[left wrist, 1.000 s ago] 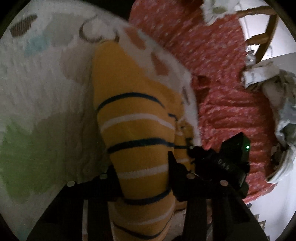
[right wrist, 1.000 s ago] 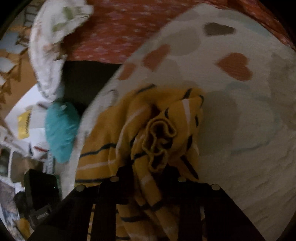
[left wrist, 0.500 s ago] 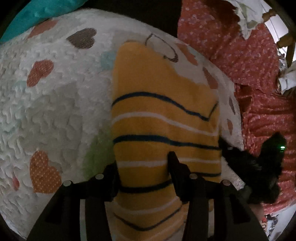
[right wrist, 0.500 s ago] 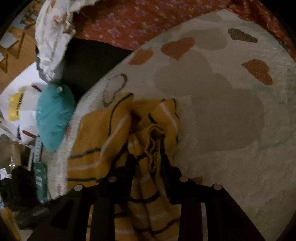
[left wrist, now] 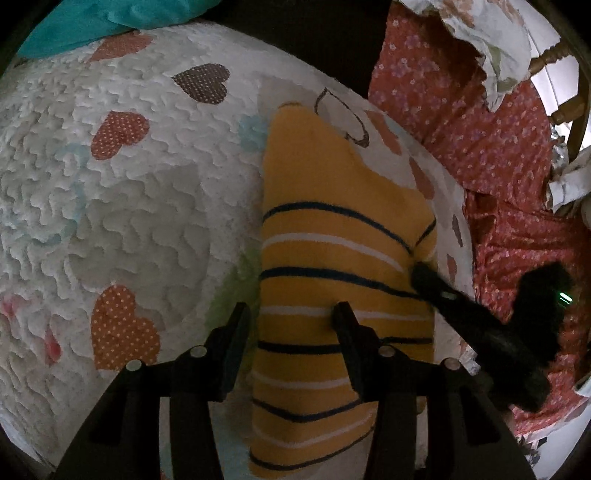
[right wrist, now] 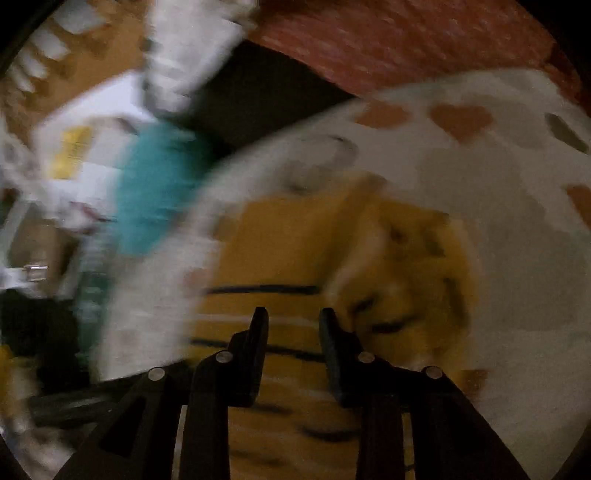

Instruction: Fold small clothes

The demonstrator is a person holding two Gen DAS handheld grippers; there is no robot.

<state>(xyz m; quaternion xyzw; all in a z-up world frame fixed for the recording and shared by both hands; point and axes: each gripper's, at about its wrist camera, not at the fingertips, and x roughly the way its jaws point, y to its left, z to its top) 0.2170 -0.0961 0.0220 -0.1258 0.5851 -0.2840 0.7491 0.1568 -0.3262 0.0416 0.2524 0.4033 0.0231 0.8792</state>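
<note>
A yellow garment [left wrist: 332, 206] with dark and white stripes lies folded flat on a white quilt with hearts [left wrist: 129, 221]. My left gripper [left wrist: 291, 317] stands open over the garment's near left edge: one finger is off the cloth on the left, the other is above the stripes. In the same view my right gripper [left wrist: 423, 275] reaches in from the right, its tips at the garment's right edge. The right wrist view is blurred. There my right gripper [right wrist: 293, 321] has its jaws closing over the yellow garment [right wrist: 295, 240], with a gap still between them and a bunched part to their right.
A teal cloth [left wrist: 92, 22] lies at the quilt's far edge, also visible as the teal cloth [right wrist: 159, 195] in the right view. A red floral bedspread [left wrist: 461, 129] lies beyond the quilt, with a white patterned cloth [left wrist: 491, 33] and a wooden chair [left wrist: 565, 74] behind it.
The garment, earlier draped between my left fingers, now lies flat. My right gripper has let go of the bunched yellow cloth and swung left, so the bunch sits to its right.
</note>
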